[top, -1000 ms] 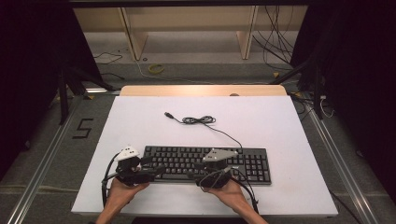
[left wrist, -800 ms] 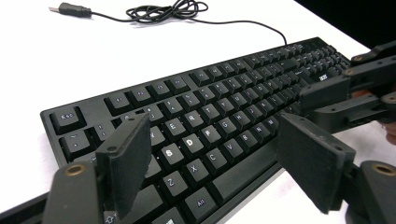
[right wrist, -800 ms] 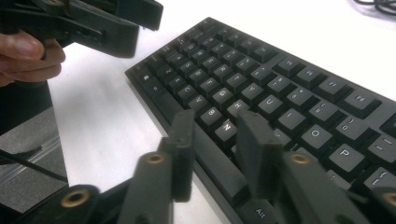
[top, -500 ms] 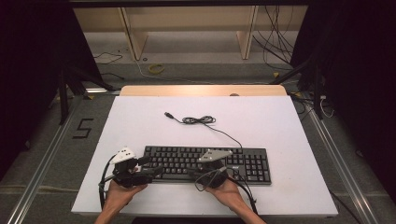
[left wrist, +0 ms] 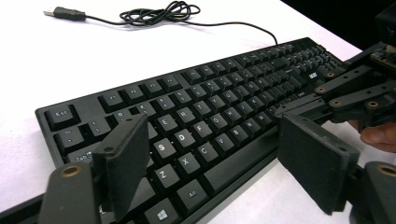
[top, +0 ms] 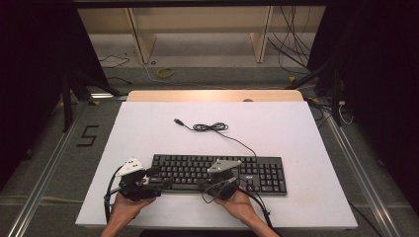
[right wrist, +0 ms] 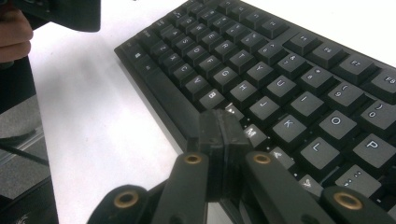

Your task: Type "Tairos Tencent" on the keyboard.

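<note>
Flat black plastic keyboard (top: 220,173) lies on the white table (top: 296,133), near its front edge, with its thin black cable (top: 212,127) coiled loosely behind it. I see my right gripper (right wrist: 219,128) with jaws just closed, pads pressed together and nothing between them, tips over the key row around N and M at the front edge. My left gripper (left wrist: 215,158) has jaws wide apart, hovering over the keyboard's left end, gripping nothing.
</note>
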A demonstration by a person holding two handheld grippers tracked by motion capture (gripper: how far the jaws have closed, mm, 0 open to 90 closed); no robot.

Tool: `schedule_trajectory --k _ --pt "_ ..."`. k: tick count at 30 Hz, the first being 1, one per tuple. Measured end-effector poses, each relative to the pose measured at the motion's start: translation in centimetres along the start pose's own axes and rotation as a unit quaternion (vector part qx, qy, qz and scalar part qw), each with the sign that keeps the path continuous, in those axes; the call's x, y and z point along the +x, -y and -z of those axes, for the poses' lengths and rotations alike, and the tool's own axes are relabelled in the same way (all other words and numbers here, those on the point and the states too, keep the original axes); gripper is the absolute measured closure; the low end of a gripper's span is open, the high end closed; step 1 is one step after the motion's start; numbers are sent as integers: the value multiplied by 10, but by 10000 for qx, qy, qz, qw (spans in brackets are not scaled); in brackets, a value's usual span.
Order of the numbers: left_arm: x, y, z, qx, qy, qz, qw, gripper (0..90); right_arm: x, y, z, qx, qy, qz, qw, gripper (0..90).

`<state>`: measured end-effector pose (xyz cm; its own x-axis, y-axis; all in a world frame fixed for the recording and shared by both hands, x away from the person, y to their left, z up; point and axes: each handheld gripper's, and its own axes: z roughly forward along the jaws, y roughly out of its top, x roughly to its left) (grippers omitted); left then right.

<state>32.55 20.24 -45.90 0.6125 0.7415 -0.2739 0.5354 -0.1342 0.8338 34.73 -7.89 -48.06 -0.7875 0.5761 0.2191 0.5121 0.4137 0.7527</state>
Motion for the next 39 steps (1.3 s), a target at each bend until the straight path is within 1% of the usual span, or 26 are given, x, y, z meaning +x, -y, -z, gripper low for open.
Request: schedule_trajectory --k 6,12,14,15,17,20,26,27,28,30,33,37,39 --pt "-2 1 0 -4 33 -57 10000 244 0 1 -2 41 29 5 10000 900" --pt "-2 1 1 -3 38 -47 10000 242 0 2 -5 99 54 25 9999 900" --pt "-1 1 0 -2 32 -42 10000 242 0 3 -7 155 92 39 9998 900" --pt "-1 1 0 1 33 -41 10000 242 0 4 -7 136 93 28 9999 900" --pt "-1 1 0 1 28 -40 10000 242 1 4 -7 142 118 92 9998 900" --pt "-1 1 0 2 24 -36 10000 242 2 4 -7 134 151 94 9998 900" --pt "0 1 0 4 10 -22 10000 243 2 4 -7 118 140 8 9998 900" --pt "0 1 0 -3 9 -5 10000 243 1 3 -6 113 118 -47 9999 882" --pt "0 1 0 15 10 -18 10000 243 0 3 -5 92 64 -90 9999 845" --pt "1 1 -1 18 6 -34 10000 243 -2 2 -2 -2 -1 -194 9998 822" --pt "1 1 -1 21 12 -10 10000 243 -3 2 1 -102 23 -223 9997 799" --pt "1 1 -1 24 -1 -1 10000 243 -3 2 4 -152 -66 -237 9996 736" --pt "1 1 -1 40 -10 -5 10000 244 -3 1 5 -165 -74 -250 9995 691"
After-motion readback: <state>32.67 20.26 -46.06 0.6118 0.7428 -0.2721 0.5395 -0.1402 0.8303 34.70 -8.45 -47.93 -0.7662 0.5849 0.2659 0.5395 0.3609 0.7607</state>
